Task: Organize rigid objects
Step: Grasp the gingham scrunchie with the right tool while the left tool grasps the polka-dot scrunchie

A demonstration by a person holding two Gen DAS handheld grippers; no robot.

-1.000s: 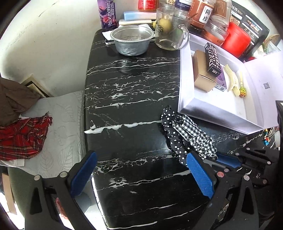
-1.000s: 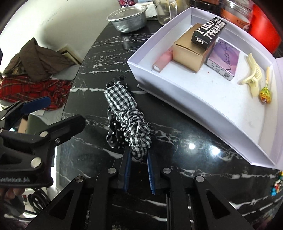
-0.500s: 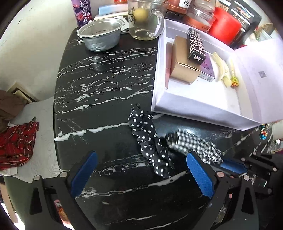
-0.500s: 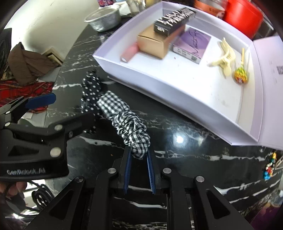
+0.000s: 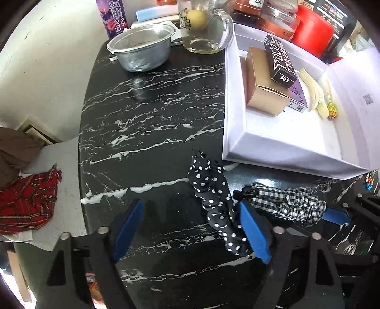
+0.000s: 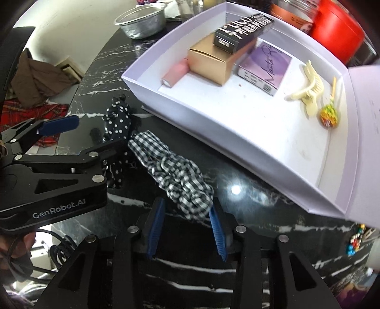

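Note:
A black polka-dot scrunchie [image 5: 213, 202] [image 6: 118, 116] lies on the black marble table [image 5: 147, 114]. It sits between the closing jaws of my left gripper [image 5: 191, 230] [image 6: 97, 133], against the right pad and clear of the left one. Just right of it lies a checkered scrunchie [image 5: 285, 204] [image 6: 178, 176]. Its near end is between the opening jaws of my right gripper [image 6: 186, 228], and the pads no longer squeeze it. Behind both stands the white box [image 5: 237, 147] [image 6: 190, 111] holding a gold carton [image 6: 213, 61], a black carton, a purple carton, a pink tube, a cream hair claw [image 6: 308, 92] and a lollipop.
At the back of the table stand a metal bowl [image 5: 142, 52], a glass mug [image 5: 204, 31], a purple can [image 5: 114, 16] and a red canister [image 5: 313, 31]. The box lid [image 6: 365, 142] stands open on the right. Red plaid cloth [image 5: 26, 204] lies beyond the table's left edge.
The right gripper dragged the checkered scrunchie off the polka-dot one toward the right, then its jaws parted. The left gripper came down over the polka-dot scrunchie and its jaws narrowed.

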